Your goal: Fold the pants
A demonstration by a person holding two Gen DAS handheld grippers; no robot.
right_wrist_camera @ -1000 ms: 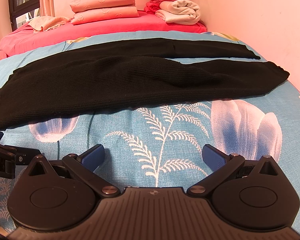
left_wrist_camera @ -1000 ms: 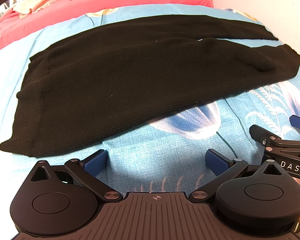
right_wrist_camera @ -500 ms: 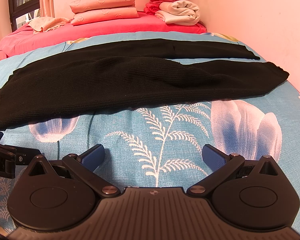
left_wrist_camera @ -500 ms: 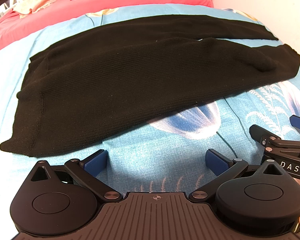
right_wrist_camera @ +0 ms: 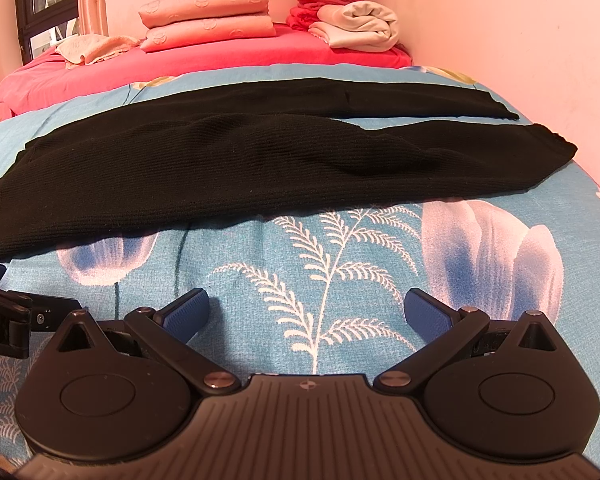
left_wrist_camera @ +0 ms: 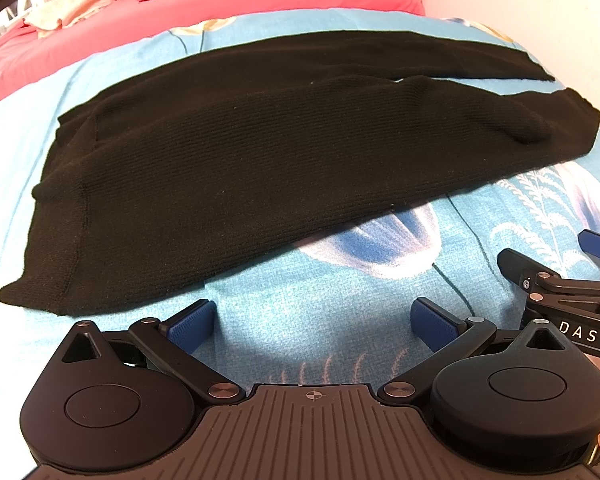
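Observation:
Black knit pants [left_wrist_camera: 228, 168] lie spread flat across a blue floral bedsheet [left_wrist_camera: 340, 292], waistband to the left, two legs running right. In the right wrist view the same pants [right_wrist_camera: 260, 160] stretch across the middle. My left gripper [left_wrist_camera: 314, 322] hovers open over bare sheet just short of the pants' near edge, nothing between its blue pads [left_wrist_camera: 192, 322]. My right gripper [right_wrist_camera: 306, 314] is open too, over the fern print, apart from the cloth. Each gripper shows at the other view's edge: the right gripper [left_wrist_camera: 560, 292], the left gripper [right_wrist_camera: 4, 308].
Beyond the blue sheet lies a red bedspread [right_wrist_camera: 204, 60] with stacked pink pillows [right_wrist_camera: 208, 20], a cream towel [right_wrist_camera: 96, 48] and folded clothes [right_wrist_camera: 352, 20]. A pink wall [right_wrist_camera: 520, 40] borders the bed on the right. A window [right_wrist_camera: 48, 12] is at the far left.

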